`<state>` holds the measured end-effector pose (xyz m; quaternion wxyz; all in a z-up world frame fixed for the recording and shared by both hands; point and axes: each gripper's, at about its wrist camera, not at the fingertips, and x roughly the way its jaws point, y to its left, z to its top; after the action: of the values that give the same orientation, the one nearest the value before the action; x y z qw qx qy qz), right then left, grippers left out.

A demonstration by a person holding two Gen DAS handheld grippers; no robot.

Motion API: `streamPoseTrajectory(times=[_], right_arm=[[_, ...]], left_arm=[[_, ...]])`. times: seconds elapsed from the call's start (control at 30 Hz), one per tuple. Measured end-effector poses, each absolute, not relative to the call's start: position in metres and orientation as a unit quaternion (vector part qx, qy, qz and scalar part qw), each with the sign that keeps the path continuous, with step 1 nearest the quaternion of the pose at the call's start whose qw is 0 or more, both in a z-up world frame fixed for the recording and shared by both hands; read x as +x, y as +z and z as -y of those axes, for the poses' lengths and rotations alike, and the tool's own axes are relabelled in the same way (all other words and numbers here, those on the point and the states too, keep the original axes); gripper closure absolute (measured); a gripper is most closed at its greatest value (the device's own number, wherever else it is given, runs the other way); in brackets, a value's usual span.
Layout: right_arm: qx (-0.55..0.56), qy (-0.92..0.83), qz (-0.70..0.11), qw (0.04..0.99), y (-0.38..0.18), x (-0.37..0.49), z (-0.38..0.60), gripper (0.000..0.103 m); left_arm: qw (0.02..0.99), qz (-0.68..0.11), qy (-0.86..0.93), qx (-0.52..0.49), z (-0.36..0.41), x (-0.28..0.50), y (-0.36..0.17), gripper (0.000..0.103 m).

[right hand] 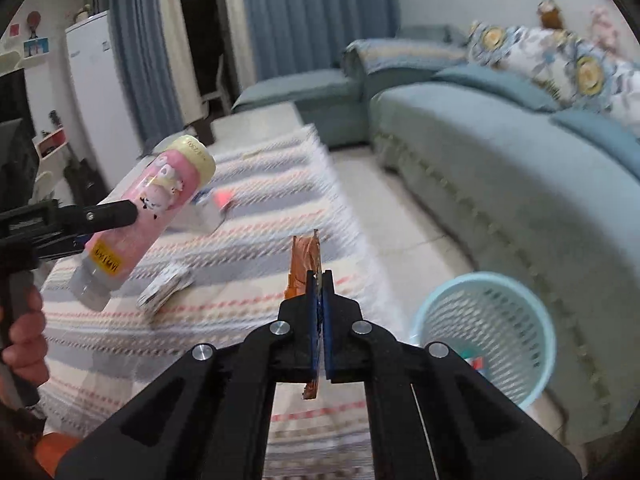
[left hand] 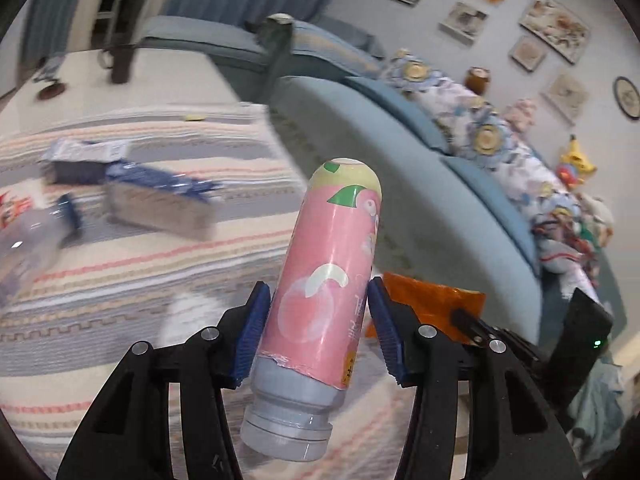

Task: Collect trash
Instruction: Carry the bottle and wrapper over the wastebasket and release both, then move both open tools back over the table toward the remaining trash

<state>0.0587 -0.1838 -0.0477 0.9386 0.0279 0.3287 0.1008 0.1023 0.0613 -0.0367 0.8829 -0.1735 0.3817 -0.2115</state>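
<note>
A pink-labelled plastic bottle sits between the blue pads of my left gripper, which is shut on its body; the neck points back toward the camera. In the right wrist view the same bottle hangs tilted over the striped rug, with one left finger across it. My right gripper is shut on a flat orange wrapper, seen edge-on. That wrapper also shows in the left wrist view, just right of the bottle. A light blue mesh basket stands on the floor to the lower right.
Loose trash lies on the striped rug: a tan box with a blue wrapper, a blue-white pack, a clear bottle, a small pack. A blue-green sofa runs along the right. A hand holds the left gripper's handle.
</note>
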Motion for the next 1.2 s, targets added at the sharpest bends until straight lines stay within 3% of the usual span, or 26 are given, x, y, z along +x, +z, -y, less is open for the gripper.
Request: streamPoseTrajectory(times=[0.4, 0.7, 0.9, 1.0, 1.2], right_arm=[[0.076, -0.035, -0.301, 0.950, -0.044, 0.054, 0.300, 0.102], [0.153, -0.128, -0.357, 0.913, -0.111, 0.056, 0.374, 0.102], [0.142, -0.163, -0.404, 0.889, -0.156, 0.065, 0.390, 0.102], [0.152, -0.143, -0.424, 0.881, -0.175, 0.070, 0.394, 0.101], [0.168, -0.134, -0.441, 0.871, -0.189, 0.072, 0.402, 0.085]], left_arm=[[0.870, -0.379, -0.287, -0.129, 0.080, 0.130, -0.030, 0.054], [0.841, -0.433, -0.312, -0.093, 0.170, 0.160, -0.082, 0.054], [0.820, -0.472, -0.317, -0.070, 0.206, 0.171, -0.123, 0.054], [0.813, -0.477, -0.325, -0.075, 0.211, 0.169, -0.134, 0.039], [0.814, -0.480, -0.320, -0.069, 0.209, 0.168, -0.137, 0.038]])
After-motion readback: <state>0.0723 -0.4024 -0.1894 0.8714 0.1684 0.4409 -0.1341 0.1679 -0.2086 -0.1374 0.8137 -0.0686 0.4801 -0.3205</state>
